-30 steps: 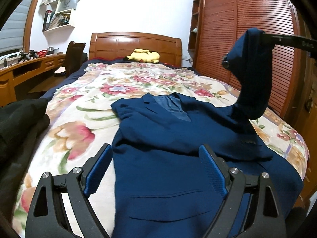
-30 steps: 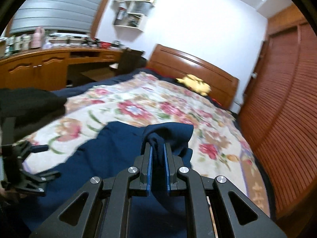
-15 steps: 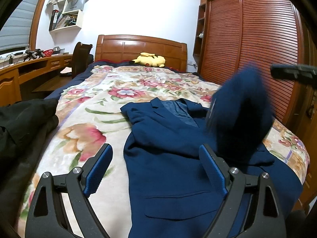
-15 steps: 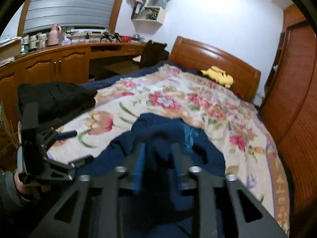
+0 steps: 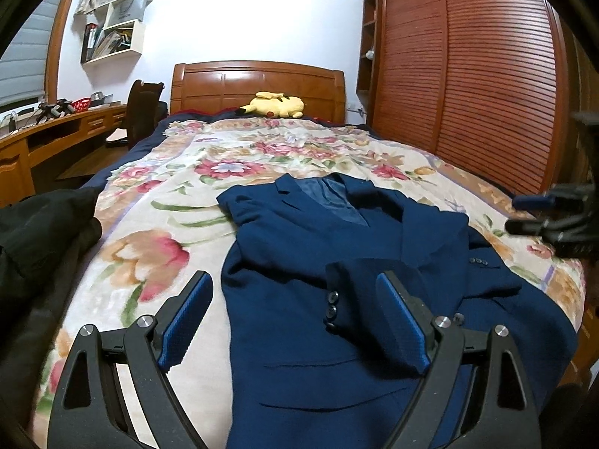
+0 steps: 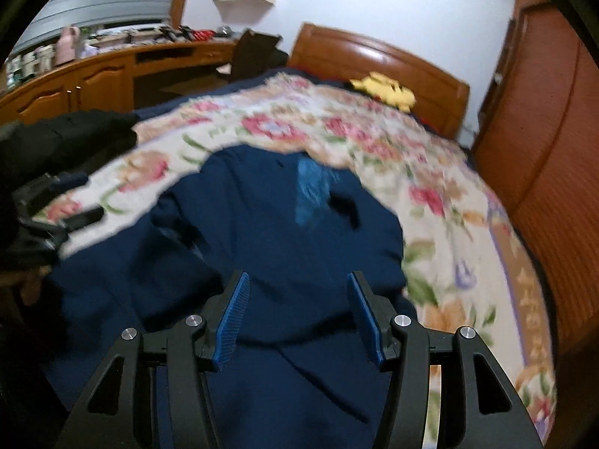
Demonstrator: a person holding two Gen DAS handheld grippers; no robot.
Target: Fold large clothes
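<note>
Far left: dark clothing [image 5: 41, 232] heaped at the bed's left edge, lying on the floral bedspread [image 5: 149, 232]. Behind it, a wooden desk [image 5: 22, 149] along the wall, with a dark chair [image 5: 144, 108] at its end.

My left gripper [image 5: 295, 318]: jaws spread wide, nothing between the blue pads. It hangs over the lower front of the jacket; the left pad sits over bare bedspread, the right pad over blue cloth.

Centre: the navy suit jacket [image 5: 299, 247] lies flat on the bedspread, front up, collar toward the headboard [image 5: 258, 86], lighter blue lining visible at the neck. One sleeve [image 5: 374, 284] is folded across the chest, its buttoned cuff [image 5: 333, 307] resting on the front panel just beyond my right pad. A yellow plush toy [image 5: 275, 104] lies against the headboard, well apart from the jacket.

Right: my right gripper [image 6: 297, 318], in its own blurred view, has jaws apart and empty, poised above the jacket [image 6: 262, 232]. In the left wrist view it shows at the right border over the bed's edge. Louvred wardrobe doors [image 5: 468, 86] stand beyond.
</note>
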